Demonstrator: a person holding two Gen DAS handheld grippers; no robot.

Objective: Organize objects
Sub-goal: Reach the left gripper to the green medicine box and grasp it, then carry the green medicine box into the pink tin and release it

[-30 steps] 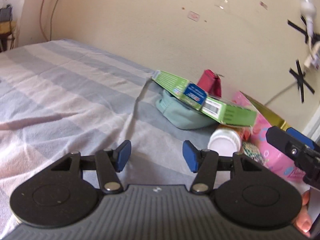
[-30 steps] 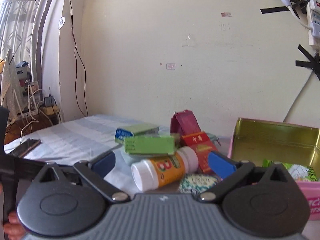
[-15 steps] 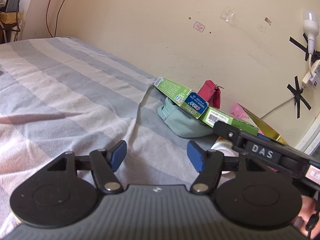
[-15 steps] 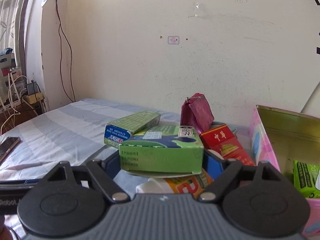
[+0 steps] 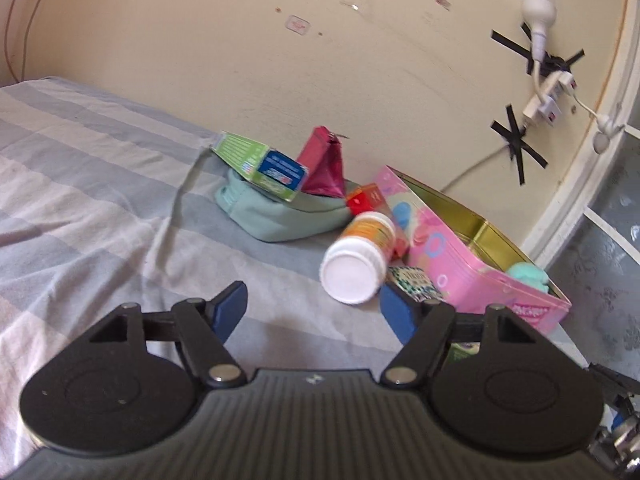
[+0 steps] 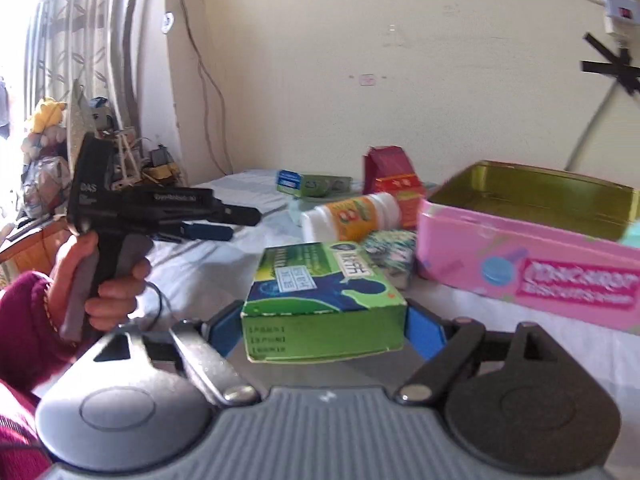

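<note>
The right gripper [image 6: 325,330] clamps the green box [image 6: 320,300] at lower centre, long axis across the jaws; the open pink tin [image 6: 532,256] lies to its right. The left gripper [image 5: 313,309] gapes empty

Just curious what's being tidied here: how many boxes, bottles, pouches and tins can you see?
Boxes: 3 (green cardboard box held in the right gripper, green-and-blue box, red box)
Bottles: 1 (orange plastic bottle, white cap)
Pouches: 2 (teal fabric pouch, maroon pouch)
Tins: 1 (pink metal tin, open)
Total: 7
</note>
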